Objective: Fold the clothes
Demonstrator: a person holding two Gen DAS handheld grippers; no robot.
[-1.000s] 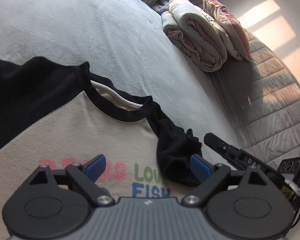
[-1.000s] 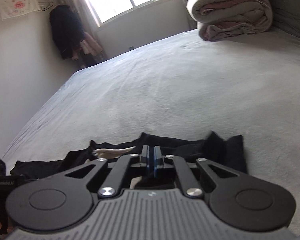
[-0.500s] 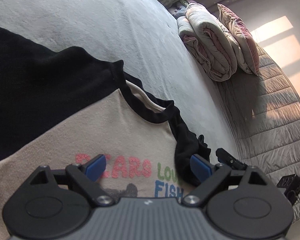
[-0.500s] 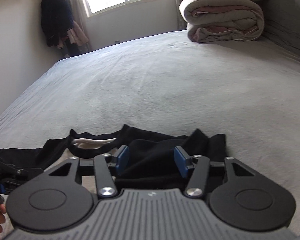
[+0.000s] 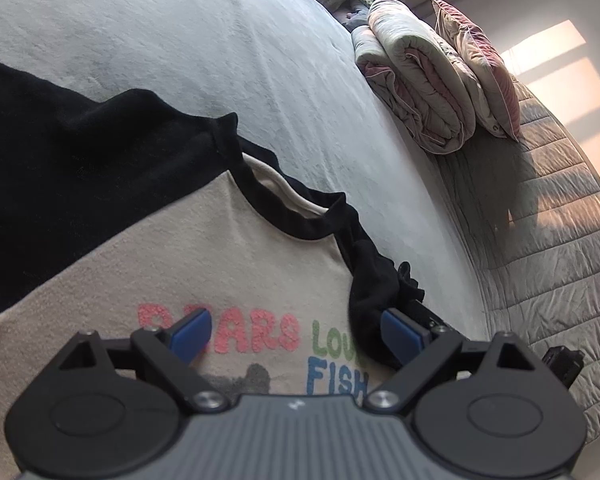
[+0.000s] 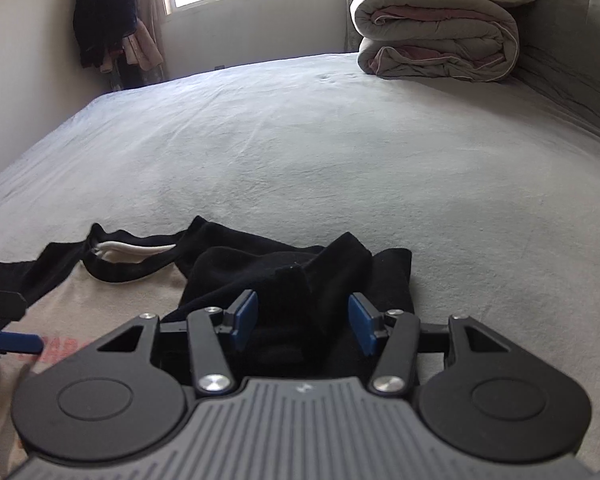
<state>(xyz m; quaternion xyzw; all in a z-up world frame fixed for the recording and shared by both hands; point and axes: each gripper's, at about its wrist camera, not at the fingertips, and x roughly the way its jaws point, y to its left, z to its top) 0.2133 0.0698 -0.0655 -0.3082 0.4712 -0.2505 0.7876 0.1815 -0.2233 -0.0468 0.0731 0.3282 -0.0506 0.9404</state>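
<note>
You're folding the sleeve (image 6: pixel 296 276) over the shirt (image 5: pixel 204 264): right gripper (image 6: pixel 302 320) closing around its bunched cloth, left gripper (image 5: pixel 296 332) gaping empty; pinch firmly next.

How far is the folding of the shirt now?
Done: one black sleeve lies bunched inward on the shirt. In hand: the right gripper is closing around that sleeve. Left: the other sleeve is still spread out; the left gripper is open, holding nothing.
</note>
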